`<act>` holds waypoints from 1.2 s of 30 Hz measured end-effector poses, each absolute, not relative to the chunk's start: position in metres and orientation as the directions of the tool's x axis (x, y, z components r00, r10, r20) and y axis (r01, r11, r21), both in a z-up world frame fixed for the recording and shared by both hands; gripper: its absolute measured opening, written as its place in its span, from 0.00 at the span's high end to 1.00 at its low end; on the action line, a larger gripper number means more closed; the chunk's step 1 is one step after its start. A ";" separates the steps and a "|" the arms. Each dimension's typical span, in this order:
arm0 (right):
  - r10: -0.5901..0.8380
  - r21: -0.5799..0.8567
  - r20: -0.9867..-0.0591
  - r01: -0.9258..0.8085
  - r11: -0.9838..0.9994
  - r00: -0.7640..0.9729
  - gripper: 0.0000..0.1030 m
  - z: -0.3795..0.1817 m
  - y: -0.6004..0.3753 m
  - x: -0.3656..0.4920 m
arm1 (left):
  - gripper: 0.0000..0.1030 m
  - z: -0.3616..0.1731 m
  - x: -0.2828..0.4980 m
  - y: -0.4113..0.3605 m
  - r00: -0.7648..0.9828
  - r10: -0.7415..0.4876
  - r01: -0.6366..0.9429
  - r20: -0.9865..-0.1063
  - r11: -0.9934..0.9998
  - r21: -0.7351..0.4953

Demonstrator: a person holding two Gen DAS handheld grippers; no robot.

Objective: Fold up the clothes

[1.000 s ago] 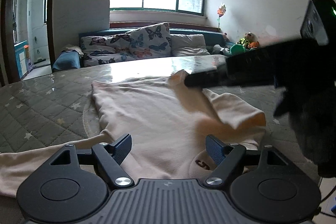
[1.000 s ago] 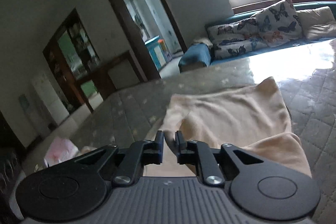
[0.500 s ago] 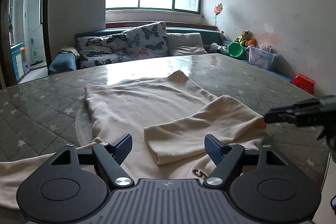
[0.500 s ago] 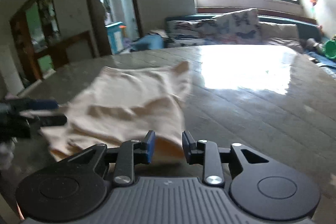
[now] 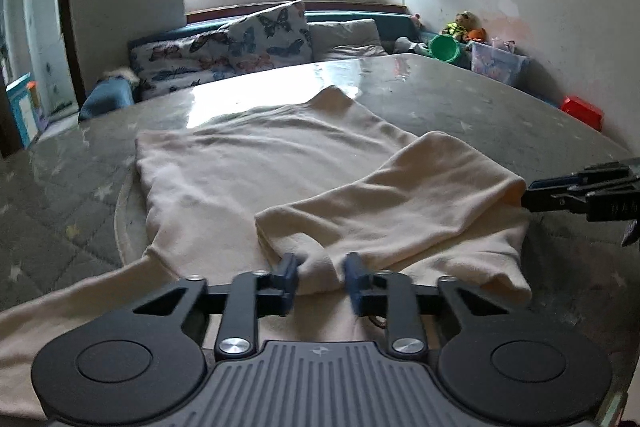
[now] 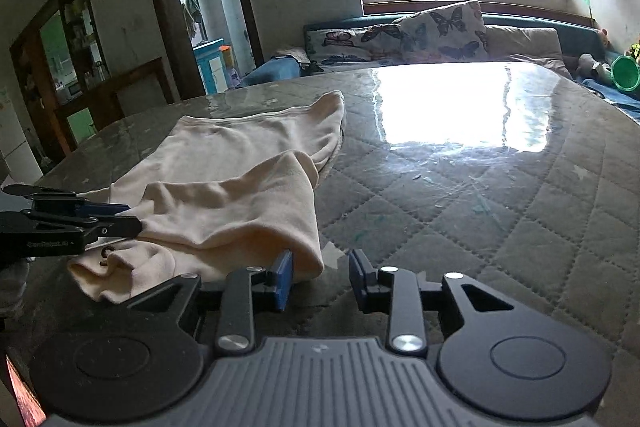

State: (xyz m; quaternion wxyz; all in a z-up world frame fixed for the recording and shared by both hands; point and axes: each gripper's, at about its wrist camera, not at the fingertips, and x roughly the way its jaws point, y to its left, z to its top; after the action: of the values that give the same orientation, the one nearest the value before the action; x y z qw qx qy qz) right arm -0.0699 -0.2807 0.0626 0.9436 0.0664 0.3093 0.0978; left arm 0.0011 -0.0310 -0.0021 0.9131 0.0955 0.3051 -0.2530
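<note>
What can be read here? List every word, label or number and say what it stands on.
"GenRobot.ai": faint, on the side of the left tongs, which are closing with shirt cloth between them.
The dark print on the shirt's near edge: partly folded under, unreadable.
Nothing else is legible.

butterfly cushions (image 5: 248, 45) | green bucket (image 5: 445, 48) | red box (image 5: 582, 111) | quilted table (image 6: 480, 195)

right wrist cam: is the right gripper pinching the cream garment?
No. The right gripper has opening jaws with only bare quilted table cover between them; the cream garment lies just left.
</note>
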 end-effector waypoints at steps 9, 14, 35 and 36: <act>0.235 0.181 -0.542 -0.161 0.970 0.806 0.59 0.069 -0.278 -0.076 | 0.92 0.046 -0.002 -0.041 0.761 -0.414 0.524 -0.499 0.846 0.098; 0.250 0.156 -0.522 -0.197 0.968 0.815 0.46 0.070 -0.261 -0.070 | 0.93 0.085 -0.001 -0.052 0.791 -0.447 0.542 -0.418 0.829 0.139; 0.066 0.067 -0.516 -0.037 0.997 0.854 0.38 0.065 -0.251 -0.048 | 0.93 0.144 -0.014 -0.069 0.820 -0.512 0.565 -0.258 0.797 0.213; 0.042 0.049 -0.507 -0.020 0.999 0.861 0.38 0.066 -0.252 -0.050 | 0.93 0.140 -0.013 -0.066 0.818 -0.510 0.565 -0.266 0.799 0.206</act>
State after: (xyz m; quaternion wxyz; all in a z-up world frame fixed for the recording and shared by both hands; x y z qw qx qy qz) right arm -0.0502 -0.2517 0.0657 0.9644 0.0212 0.2633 0.0162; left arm -0.0134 -0.0656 0.1405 0.9433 0.1390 0.0990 -0.2848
